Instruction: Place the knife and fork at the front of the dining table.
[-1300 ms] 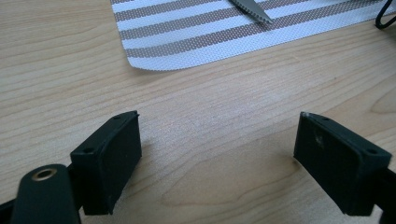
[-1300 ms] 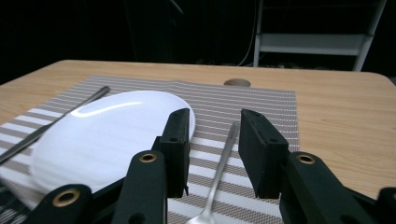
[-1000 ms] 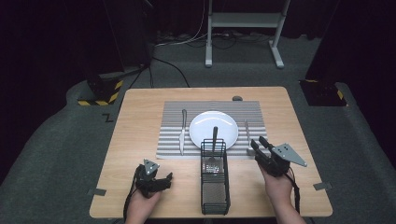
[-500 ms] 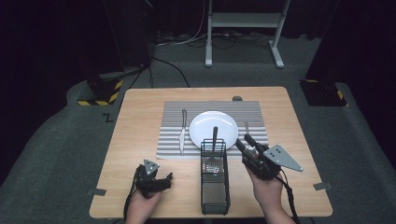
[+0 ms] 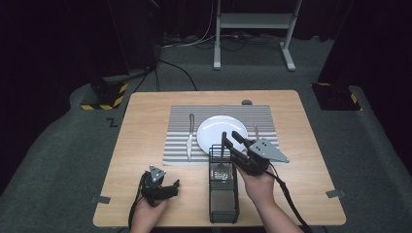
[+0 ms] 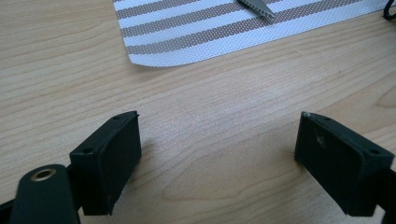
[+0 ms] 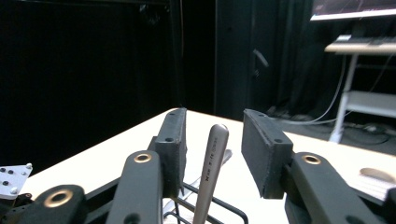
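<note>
Two black pads of the right gripper (image 7: 212, 154) stand on either side of an upright metal utensil handle (image 7: 211, 163), with a gap visible on both sides, so the jaws are parted and not yet pressing on it. From the right gripper view, the handle rises between the pads, tip toward 12 o'clock, leaning slightly toward 1 o'clock; the left pad looks a little closer to it than the right one (hard to judge, the angle is oblique). Long axis of the handle: near vertical, roughly parallel to the pad faces, which suits a squeeze across its narrow width.

High view: the right gripper (image 5: 232, 141) sits over the far end of the wire caddy (image 5: 223, 194), where the utensil (image 5: 224, 150) stands in the basket. Caddy is at the near table edge, at 6 o'clock from the white plate (image 5: 218, 130) on the striped placemat (image 5: 177, 148). Knife (image 5: 189, 137) lies at 9 o'clock of the plate, long axis running 12 to 6.

Left gripper (image 5: 167, 187) rests low on the table (image 5: 145, 111), at 9 o'clock from the caddy, jaws wide apart and empty. Right hand is clearly the nearer one. Judgement: closing is the next step, then a straight lift.
</note>
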Available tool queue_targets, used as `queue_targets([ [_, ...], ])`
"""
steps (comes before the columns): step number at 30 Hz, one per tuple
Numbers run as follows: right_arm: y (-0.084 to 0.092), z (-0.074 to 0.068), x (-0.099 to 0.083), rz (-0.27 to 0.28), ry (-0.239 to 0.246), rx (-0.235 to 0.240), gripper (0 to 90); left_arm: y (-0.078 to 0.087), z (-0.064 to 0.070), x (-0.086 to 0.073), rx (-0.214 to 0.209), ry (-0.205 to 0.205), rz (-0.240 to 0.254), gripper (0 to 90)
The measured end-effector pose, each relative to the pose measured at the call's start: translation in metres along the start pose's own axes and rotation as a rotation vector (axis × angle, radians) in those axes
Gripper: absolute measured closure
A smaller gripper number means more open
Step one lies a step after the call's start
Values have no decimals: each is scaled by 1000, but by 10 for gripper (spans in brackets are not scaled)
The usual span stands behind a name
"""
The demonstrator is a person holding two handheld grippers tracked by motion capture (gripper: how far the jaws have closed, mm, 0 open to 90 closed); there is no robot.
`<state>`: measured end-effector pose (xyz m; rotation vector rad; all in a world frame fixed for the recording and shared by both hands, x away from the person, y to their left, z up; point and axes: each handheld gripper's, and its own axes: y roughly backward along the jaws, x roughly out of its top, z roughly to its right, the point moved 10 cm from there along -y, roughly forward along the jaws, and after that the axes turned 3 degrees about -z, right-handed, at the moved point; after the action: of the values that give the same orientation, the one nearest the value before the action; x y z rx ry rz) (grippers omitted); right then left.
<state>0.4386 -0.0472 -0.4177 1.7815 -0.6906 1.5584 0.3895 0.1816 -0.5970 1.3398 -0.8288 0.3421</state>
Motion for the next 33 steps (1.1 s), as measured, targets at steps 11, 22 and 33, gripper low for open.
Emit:
queue_targets([
  [11, -28, -1, -20, -84, -50, 45, 741, 0, 0, 0, -7, -5, -3, 134],
  [22, -28, -7, -21, -78, -63, 74, 837, 0, 0, 0, -7, -5, -2, 135],
  [33, -13, -19, -17, -35, -29, 127, 866, 0, 0, 0, -7, -6, -3, 135],
])
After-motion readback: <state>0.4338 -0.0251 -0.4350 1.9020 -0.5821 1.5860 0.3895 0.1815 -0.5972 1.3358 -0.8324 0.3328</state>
